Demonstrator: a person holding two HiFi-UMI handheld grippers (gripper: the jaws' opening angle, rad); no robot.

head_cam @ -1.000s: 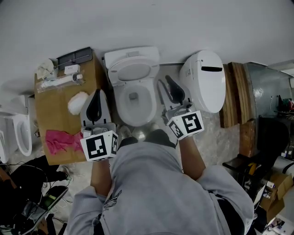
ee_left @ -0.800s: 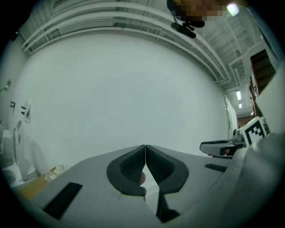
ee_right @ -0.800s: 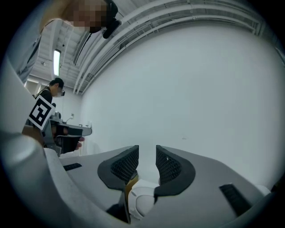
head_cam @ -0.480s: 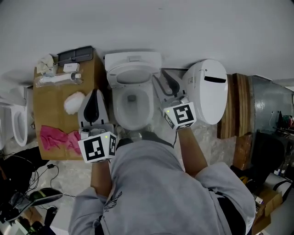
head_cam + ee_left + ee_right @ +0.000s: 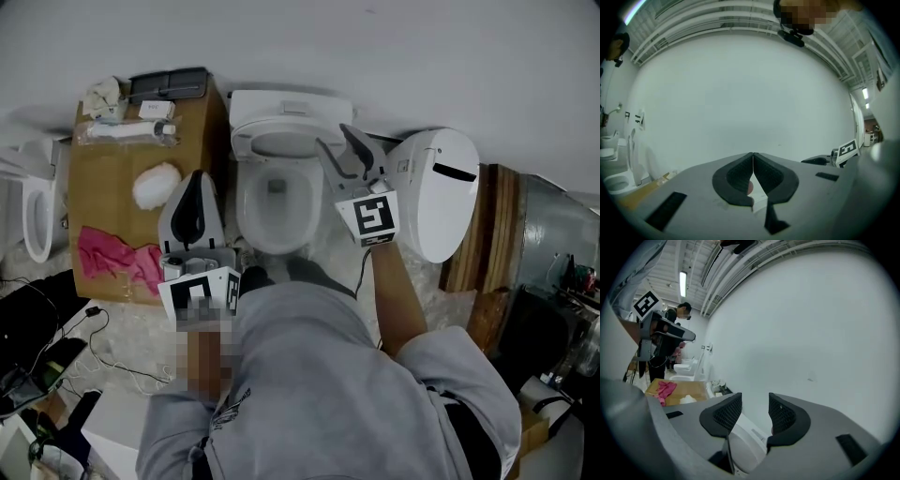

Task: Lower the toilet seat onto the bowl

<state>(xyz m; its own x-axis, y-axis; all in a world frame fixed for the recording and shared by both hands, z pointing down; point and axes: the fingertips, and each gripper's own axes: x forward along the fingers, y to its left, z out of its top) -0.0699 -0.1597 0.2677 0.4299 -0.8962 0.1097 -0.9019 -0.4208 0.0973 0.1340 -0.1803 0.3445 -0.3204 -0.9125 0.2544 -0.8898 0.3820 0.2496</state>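
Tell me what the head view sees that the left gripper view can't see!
Only the head view shows the toilet bowl, the pink cloth and a separate white toilet lid off to the right. Only the left gripper view shows the ceiling rails and a ceiling light. Both show the left gripper, with its jaws shut on nothing, and the white wall behind everything.
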